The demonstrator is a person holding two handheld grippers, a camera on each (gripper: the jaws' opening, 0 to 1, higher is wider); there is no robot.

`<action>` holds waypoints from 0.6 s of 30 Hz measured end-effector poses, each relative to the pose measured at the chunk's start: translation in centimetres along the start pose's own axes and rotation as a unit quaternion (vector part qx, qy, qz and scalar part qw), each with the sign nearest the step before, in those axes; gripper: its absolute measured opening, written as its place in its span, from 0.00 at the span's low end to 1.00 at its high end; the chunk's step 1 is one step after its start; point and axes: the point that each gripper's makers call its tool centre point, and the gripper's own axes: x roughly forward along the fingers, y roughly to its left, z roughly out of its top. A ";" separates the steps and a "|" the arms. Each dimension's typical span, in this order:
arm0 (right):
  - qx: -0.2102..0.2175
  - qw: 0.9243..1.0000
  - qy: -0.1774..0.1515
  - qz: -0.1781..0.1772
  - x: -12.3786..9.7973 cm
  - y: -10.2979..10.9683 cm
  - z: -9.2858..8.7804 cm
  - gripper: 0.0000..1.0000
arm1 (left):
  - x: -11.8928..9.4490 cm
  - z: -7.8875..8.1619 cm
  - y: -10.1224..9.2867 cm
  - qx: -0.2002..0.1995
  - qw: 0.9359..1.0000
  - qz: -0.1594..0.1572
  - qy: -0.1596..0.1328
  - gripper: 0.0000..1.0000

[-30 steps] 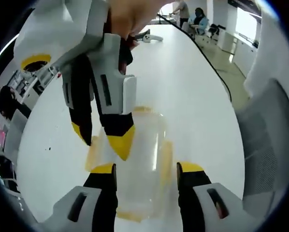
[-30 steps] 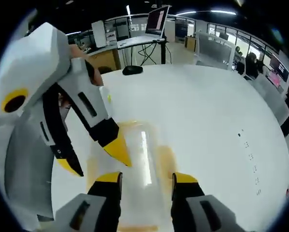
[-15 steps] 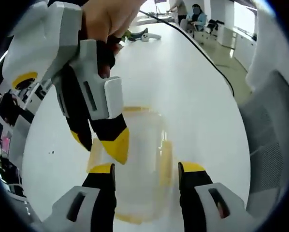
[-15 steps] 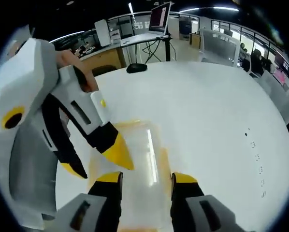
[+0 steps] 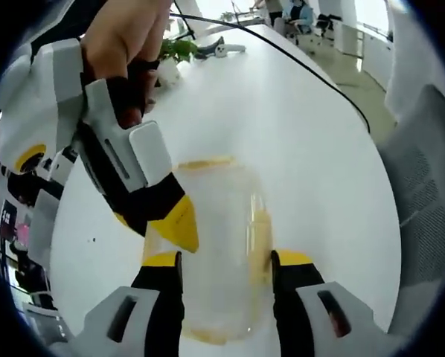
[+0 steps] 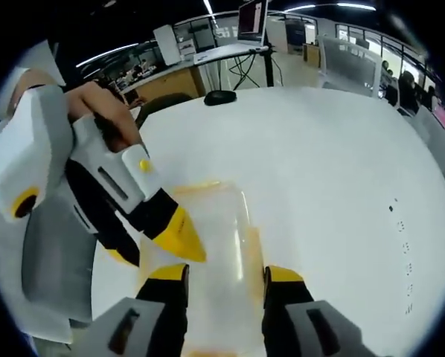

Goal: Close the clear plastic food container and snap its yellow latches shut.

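Clear container (image 5: 211,245) unmoved (lid down); grippers nearer now.

The clear plastic food container with yellow latches (image 5: 215,253) lies on a broad white table (image 5: 304,141), and bare tabletop stretches away beyond it and to both sides, leaving open room to pass. Directly over the container the space is crowded: in the left gripper view the right gripper (image 5: 152,223) reaches in from the upper left, its yellow tips just above the container's near-left edge, with the left gripper (image 5: 226,264) straddling the container from below. In the right gripper view the left gripper (image 6: 159,242) enters from the left and the right gripper (image 6: 226,279) brackets the container. A black cable (image 5: 319,67) crosses the far tabletop
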 end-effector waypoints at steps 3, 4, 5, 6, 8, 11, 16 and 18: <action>-0.001 1.000 0.009 0.007 0.1 0.0 0.1 0.37 | 0.0 0.0 0.1 -0.004 1.000 0.005 0.002 0.43; -0.005 1.000 0.015 0.009 0.2 0.0 0.1 0.36 | 0.1 0.0 0.2 -0.007 1.000 0.007 0.002 0.43; -0.006 1.000 0.020 0.011 0.2 0.0 0.1 0.36 | 0.1 -0.1 0.2 -0.008 1.000 0.008 0.002 0.43; -0.003 1.000 0.027 0.014 0.2 0.0 0.1 0.36 | 0.1 -0.1 0.2 -0.010 1.000 0.009 0.001 0.43; -0.004 0.999 0.039 0.018 0.2 -0.1 0.1 0.34 | 0.1 -0.1 0.3 -0.017 1.000 0.011 -0.006 0.42; -0.004 0.998 0.055 0.028 0.3 -0.2 0.0 0.32 | 0.2 -0.2 0.3 -0.020 1.000 0.016 -0.010 0.41; -0.009 0.995 0.077 0.061 0.5 0.0 -0.1 0.30 | -0.8 0.1 0.5 -0.015 1.000 0.021 -0.011 0.38; 0.014 0.995 0.075 0.063 0.3 -0.5 0.1 0.31 | -0.6 -0.1 0.2 -0.014 1.000 0.022 -0.012 0.38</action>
